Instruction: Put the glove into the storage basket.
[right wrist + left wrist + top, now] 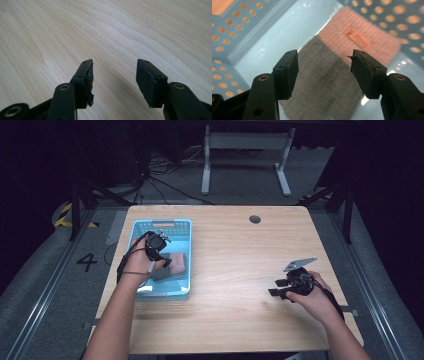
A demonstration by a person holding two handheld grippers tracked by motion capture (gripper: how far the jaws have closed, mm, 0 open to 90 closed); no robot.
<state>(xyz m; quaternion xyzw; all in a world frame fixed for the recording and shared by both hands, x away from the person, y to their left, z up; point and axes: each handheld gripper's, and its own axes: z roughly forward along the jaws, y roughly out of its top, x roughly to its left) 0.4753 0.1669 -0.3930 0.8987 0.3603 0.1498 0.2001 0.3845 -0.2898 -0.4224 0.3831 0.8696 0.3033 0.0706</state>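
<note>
Basket point(182, 227), blue perforated plastic, sits on the left part of the tabletop point(235, 265). Inside it lie two folded cloths: a pink cloth point(364, 37) w/ a sewn label, toward the basket's right wall, and a grey cloth point(324, 82) that overlaps the pink one's near edge. High view shows both low on the basket floor, close to the left hand.

Left gripper point(324, 68) hangs inside the basket, directly over the grey cloth. Jaws stand apart; pads are clear of the fabric on both sides, nothing clamped. Grey cloth lies flat below the gap, not between the pads.

Right gripper point(113, 75) rests over bare tabletop at the right, well apart from the basket. Jaws apart, nothing between them; wood grain shows through the gap. In the high view the right hand point(315, 300) holds it low, jaws aimed left.

Step in hand, as judged: handling of the grey cloth at the basket, either just set down or about to be picked; pics do not settle which.

Next move, if a pick is meant: lower left gripper until pads straddle a fold or edge of the grey cloth, then close. Flat fabric gives little to pinch, so approx. an edge approach is req'd. Keep clear of the basket wall. Pink cloth underneath may drag along; check separation on lift
</note>
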